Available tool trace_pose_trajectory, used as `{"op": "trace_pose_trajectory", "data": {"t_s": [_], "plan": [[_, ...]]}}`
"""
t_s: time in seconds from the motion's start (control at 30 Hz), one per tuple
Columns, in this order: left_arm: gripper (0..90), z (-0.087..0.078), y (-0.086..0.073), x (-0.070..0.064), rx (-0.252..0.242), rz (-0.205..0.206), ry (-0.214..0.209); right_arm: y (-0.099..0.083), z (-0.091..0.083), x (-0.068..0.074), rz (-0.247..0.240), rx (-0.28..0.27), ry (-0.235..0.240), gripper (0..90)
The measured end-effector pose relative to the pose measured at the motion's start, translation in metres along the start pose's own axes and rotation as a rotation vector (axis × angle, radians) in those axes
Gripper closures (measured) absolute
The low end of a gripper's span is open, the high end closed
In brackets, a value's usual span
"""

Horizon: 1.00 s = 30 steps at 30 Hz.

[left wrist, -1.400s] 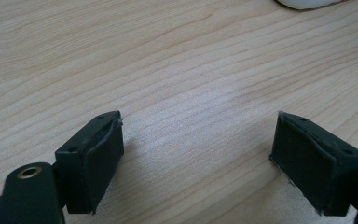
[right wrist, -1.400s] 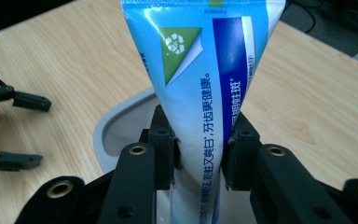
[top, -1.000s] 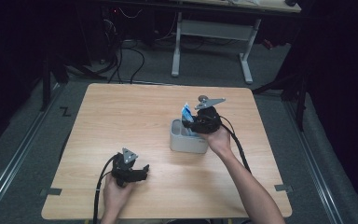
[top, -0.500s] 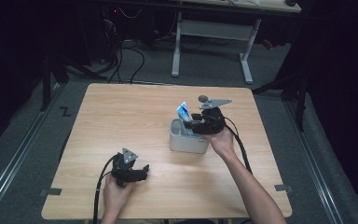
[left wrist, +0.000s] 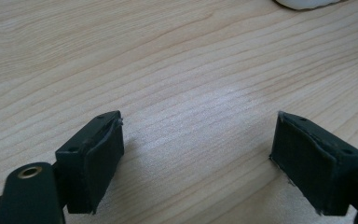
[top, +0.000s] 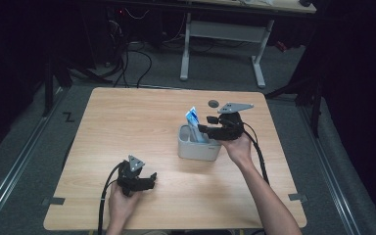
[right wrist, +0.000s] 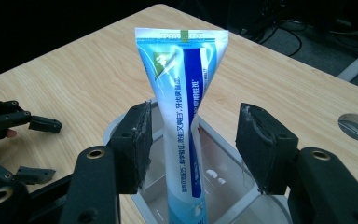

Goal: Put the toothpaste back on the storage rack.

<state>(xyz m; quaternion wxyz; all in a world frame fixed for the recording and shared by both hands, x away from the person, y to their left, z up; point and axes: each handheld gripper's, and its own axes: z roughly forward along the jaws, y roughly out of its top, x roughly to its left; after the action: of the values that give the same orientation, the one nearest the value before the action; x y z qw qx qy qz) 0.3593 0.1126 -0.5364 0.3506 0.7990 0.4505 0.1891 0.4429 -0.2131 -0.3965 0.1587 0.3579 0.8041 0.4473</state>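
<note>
Your right gripper [right wrist: 193,149] stands with jaws wide, one pad [right wrist: 135,144] on each side of the toothpaste tube [right wrist: 186,121] but apart from it; nothing is gripped. The tube stands nearly upright, crimped end up, in the grey bin [top: 199,144] right of centre on the wooden table [top: 127,132]. Its lower end goes down into the bin; whether the cap rests on the floor of the bin cannot be told.

Judgement: either you are about to close on the tube or you have just set it down. If closing, centre first. The tube sits nearer the left pad in the right gripper view, so shift until both gaps match, or the first contact will tip it against the bin wall. Grip the narrower lower body rather than the flat crimp, and squeeze lightly; a soft tube will buckle. Lift straight up to clear the rim.

Your left gripper [top: 136,178] rests low over bare table near the front edge, jaws wide and empty, well apart from the bin. Leave it there unless the bin slides; then brace the bin's wall.
</note>
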Motion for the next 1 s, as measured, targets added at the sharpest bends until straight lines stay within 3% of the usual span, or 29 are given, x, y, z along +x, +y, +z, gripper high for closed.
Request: {"op": "trace_pose_trajectory", "data": {"t_s": [0.57,1.0], "plan": [[17.3,0.000,0.000,0.000,0.001,0.000,-0.001,-0.002,-0.019,-0.008,0.028,-0.047,0.005,45.7],[17.2,0.000,0.000,0.000,0.002,0.000,-0.001,-0.005,-0.036,-0.014,0.035,-0.051,-0.021,45.7]]}}
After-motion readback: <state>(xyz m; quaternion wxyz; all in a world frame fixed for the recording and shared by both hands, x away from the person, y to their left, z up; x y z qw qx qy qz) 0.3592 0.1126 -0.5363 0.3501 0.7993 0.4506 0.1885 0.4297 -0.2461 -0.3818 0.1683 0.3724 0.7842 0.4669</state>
